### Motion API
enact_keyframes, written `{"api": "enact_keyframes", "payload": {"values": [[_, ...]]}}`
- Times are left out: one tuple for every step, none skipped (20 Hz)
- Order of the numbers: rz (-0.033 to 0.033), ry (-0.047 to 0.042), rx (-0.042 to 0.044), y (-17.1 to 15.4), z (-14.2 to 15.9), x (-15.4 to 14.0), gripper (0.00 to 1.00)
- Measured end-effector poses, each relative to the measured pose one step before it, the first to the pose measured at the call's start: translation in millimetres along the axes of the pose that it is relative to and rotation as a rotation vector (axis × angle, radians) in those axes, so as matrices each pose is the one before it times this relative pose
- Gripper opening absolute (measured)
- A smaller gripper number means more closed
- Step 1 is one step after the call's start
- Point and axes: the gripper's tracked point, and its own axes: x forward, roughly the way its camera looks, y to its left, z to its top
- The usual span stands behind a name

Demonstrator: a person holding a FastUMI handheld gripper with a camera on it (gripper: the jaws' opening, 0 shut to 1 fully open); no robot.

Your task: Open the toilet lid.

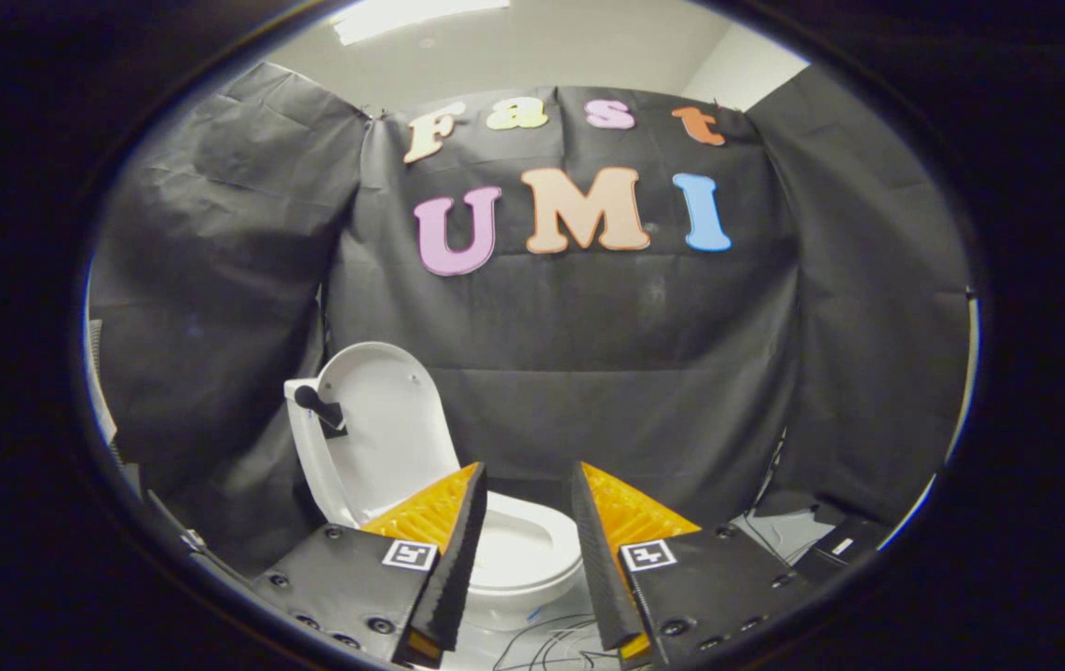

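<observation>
Item: toilet lid (389,424), standing upright, open, w/ seat (521,545) and bowl seen between and just beyond our fingers. Claw (527,485): spread wide, holding nothing, apart from lid. Cables (541,643) on floor below.

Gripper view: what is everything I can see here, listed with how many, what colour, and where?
toilet lid: one, white, raised upright, beyond the fingers.
toilet bowl: one, white, open, seen between and just beyond the fingers.
black knob: one, sticks out of the toilet beside the raised lid.
booth wall: black cloth, behind the toilet.
cables: several, thin and dark, on the pale floor below the bowl.
gripper: one, fingers apart, holding nothing.
</observation>
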Motion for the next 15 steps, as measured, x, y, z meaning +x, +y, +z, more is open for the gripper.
{"api": "enact_keyframes", "payload": {"values": [[0.00158,0.02531,-0.00263,0.45,-4.98,1.25,0.58],[-0.00411,-0.00797,0.00707,-2.48,0.25,1.10,0.58],[0.00125,-0.00441,-0.00170,0.83,-0.71,1.95,0.58],[-0.00105,0.00072,0.00123,0.10,0.97,-0.38,0.58],[-0.00169,0.00488,0.00084,-0.73,-0.09,0.59,0.58],[0.00057,0.00209,-0.00105,0.06,-1.44,-1.56,0.65],[0.00052,-0.00349,-0.00021,0.26,1.58,-0.22,0.71],[-0.00011,0.00529,0.00055,0.02,-1.72,1.43,0.78],[-0.00134,-0.00373,-0.00188,-0.01,0.88,0.17,0.85],[0.00006,0.00263,0.00198,-0.51,-0.41,-1.65,0.91],[0.00072,-0.00177,-0.00095,-0.43,0.32,-0.27,0.93],[-0.00046,-0.00011,0.00030,-0.25,-0.20,1.32,0.95],[0.00015,0.00154,-0.00055,0.46,-0.25,0.57,0.97],[-0.00018,-0.00173,0.00010,0.07,0.48,-0.43,0.99],[0.00008,0.00090,-0.00005,0.22,0.12,0.42,0.99]]}}
